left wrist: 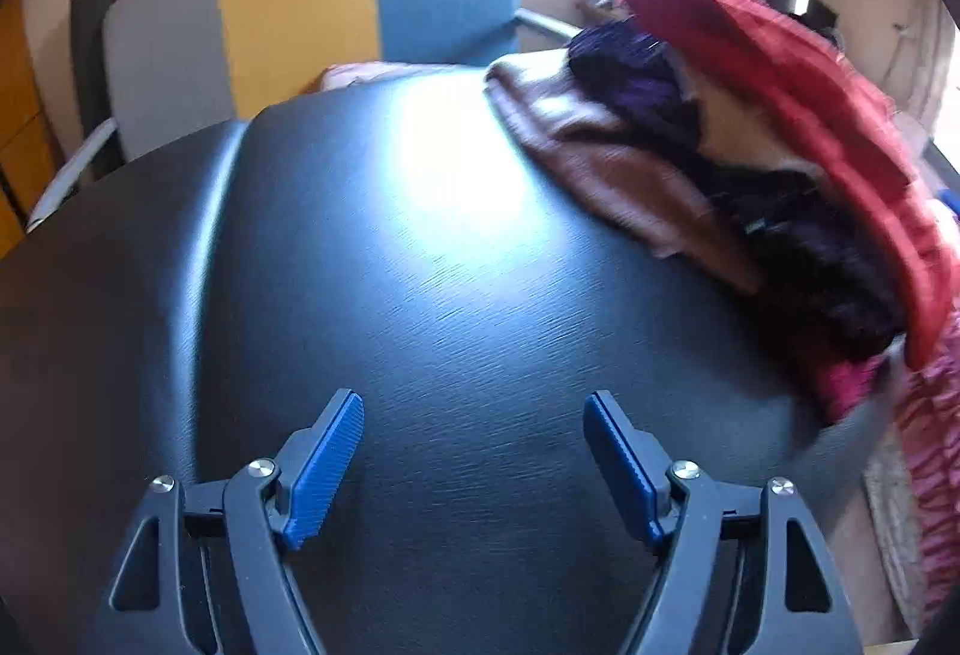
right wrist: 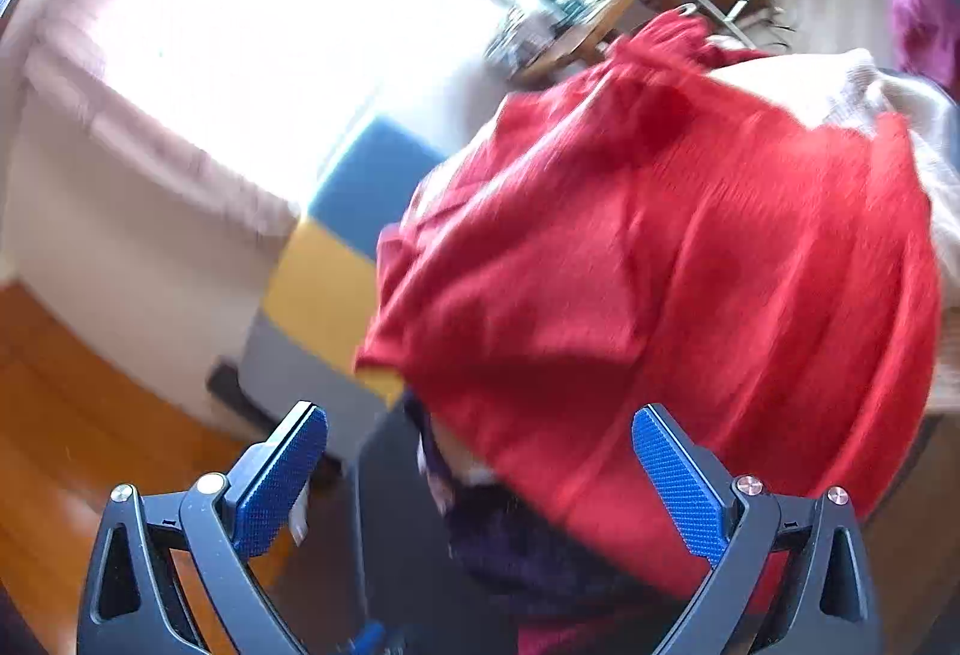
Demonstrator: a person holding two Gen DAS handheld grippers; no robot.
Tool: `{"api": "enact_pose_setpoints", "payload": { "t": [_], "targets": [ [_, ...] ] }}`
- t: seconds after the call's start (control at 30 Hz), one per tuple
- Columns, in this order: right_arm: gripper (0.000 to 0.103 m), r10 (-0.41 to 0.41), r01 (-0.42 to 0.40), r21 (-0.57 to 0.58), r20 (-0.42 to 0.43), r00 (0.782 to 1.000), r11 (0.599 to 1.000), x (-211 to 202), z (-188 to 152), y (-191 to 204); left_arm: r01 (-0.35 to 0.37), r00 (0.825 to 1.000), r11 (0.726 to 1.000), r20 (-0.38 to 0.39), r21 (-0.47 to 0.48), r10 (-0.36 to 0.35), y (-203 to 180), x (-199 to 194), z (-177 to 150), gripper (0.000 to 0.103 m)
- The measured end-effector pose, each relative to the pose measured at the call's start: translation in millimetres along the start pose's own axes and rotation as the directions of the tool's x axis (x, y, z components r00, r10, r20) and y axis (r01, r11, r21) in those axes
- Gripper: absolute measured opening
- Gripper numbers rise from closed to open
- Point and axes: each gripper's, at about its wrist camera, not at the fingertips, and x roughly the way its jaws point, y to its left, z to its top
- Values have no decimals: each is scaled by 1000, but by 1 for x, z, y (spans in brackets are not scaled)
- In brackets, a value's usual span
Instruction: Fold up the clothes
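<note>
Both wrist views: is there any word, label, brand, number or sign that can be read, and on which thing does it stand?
None can be read: no print shows on the red garment, the black table, the left gripper or the right gripper. The shelf clutter is too blurred to read.

Left gripper: two dark grey-blue plastic fingers, each a pair of linked bars with triangular cut-outs near the base, joined by round silver screws. Each fingertip carries a blue pad with fine ribbing across its face. Right gripper: the same dark frame, the same triangular openings and silver screw heads, two to each finger. Its blue pads bear a fine dotted, knurled texture. No cables, sleeves or printed markings can be made out
</note>
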Motion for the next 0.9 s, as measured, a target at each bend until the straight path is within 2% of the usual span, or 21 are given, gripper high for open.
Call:
{"api": "enact_pose_setpoints", "payload": {
  "t": [0.13, 0.33, 0.43, 0.57, 0.7, 0.73, 0.83, 0.9],
  "targets": [
    [103, 40, -44, 60, 66, 997, 997, 6, 25, -13, 78, 997, 997, 14, 13, -79, -17, -16, 5, 77],
    [103, 43, -52, 125, 76, 996, 991, 29, 47, -34, 164, 986, 986, -28, 30, -164, -37, -20, -8, 77],
    [103, 108, -109, 115, 20, 994, 987, 32, 36, -30, 194, 980, 980, -45, 39, -192, -45, -19, -10, 77],
    [103, 180, -174, 86, -67, 981, 981, 33, 18, -21, 233, 972, 972, -22, 31, -233, -48, -26, -7, 77],
    [103, 247, -240, 64, -156, 956, 969, 35, 0, -12, 320, 947, 948, -26, -11, -320, -46, -30, -3, 76],
    [103, 243, -236, 59, -172, 955, 970, 34, -4, -14, 330, 943, 944, -33, -22, -331, -46, -29, -1, 76],
    [103, 192, -184, 59, -173, 966, 981, 30, -10, -30, 383, 923, 922, -28, -54, -385, -52, -28, 20, 75],
    [103, 178, -168, 74, -166, 970, 983, 29, -14, -37, 432, 902, 899, -2, -71, -433, -57, -34, 42, 75]
  ]
}}
